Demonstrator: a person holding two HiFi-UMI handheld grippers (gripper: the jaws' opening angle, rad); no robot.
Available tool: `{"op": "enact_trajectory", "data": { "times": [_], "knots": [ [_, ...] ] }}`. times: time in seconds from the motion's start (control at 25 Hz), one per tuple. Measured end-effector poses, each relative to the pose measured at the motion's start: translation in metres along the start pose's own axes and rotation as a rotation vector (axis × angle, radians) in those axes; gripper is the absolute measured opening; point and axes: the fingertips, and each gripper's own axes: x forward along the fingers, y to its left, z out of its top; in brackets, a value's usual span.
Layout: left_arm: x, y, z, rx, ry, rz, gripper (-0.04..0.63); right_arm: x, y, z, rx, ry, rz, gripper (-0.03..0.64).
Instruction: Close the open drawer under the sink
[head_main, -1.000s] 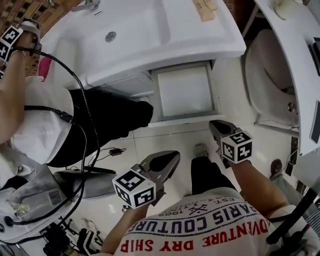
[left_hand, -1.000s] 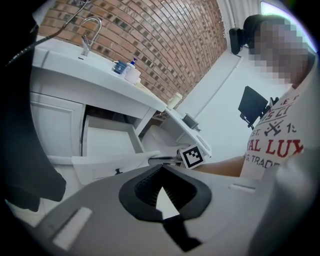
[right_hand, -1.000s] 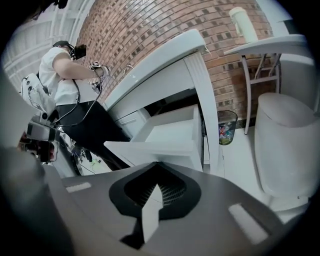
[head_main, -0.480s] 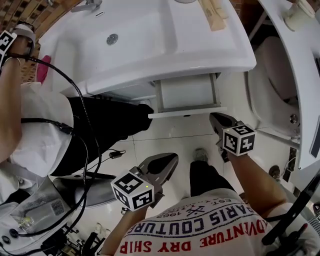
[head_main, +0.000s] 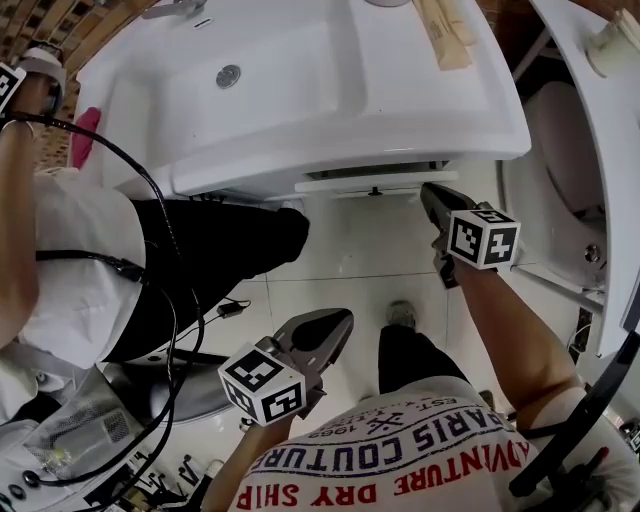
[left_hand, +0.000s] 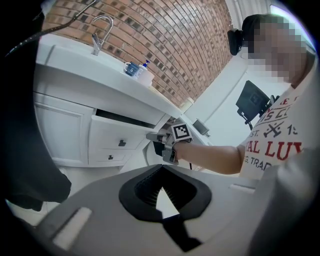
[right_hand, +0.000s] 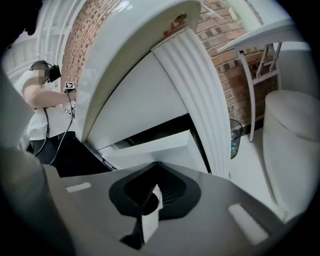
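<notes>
While the drawer (head_main: 370, 183) sticks out a little under the front edge of the sink (head_main: 400, 125), near the right corner, our right gripper (head_main: 430, 192), shut and empty, sits at its right end. Pushing only that end could jam it crooked. Our left gripper (head_main: 338, 320), shut and empty too, hangs well apart.
</notes>
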Motion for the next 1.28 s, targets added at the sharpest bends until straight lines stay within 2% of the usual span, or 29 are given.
{"op": "enact_trajectory", "data": {
  "times": [0.24, 0.4, 0.64, 0.8, 0.96, 1.08, 1.28],
  "knots": [
    [-0.001, 0.006, 0.001, -0.002, 0.001, 0.000, -0.018, 0.019, -0.007, 0.030, 0.041, -0.040, -0.018, 0.008],
    [-0.002, 0.008, 0.002, 0.003, 0.004, 0.008, -0.018, 0.026, -0.009, 0.033, 0.064, -0.041, -0.005, 0.009],
    [-0.007, 0.001, 0.000, 0.024, -0.007, -0.002, -0.018, 0.022, -0.006, 0.033, -0.036, -0.015, 0.009, 0.009],
    [-0.012, -0.014, -0.010, 0.037, -0.010, -0.026, -0.018, -0.006, 0.005, 0.000, -0.024, 0.042, 0.049, 0.009],
    [-0.025, -0.035, -0.025, 0.057, -0.021, -0.050, -0.018, -0.053, 0.033, -0.053, 0.061, 0.093, 0.142, 0.009],
    [-0.042, -0.056, -0.042, 0.078, -0.030, -0.072, -0.018, -0.099, 0.079, -0.093, 0.092, 0.124, 0.232, 0.011],
    [-0.083, -0.106, -0.083, 0.140, -0.055, -0.132, -0.018, -0.201, 0.180, -0.141, 0.007, 0.087, 0.356, 0.009]
  ]
}}
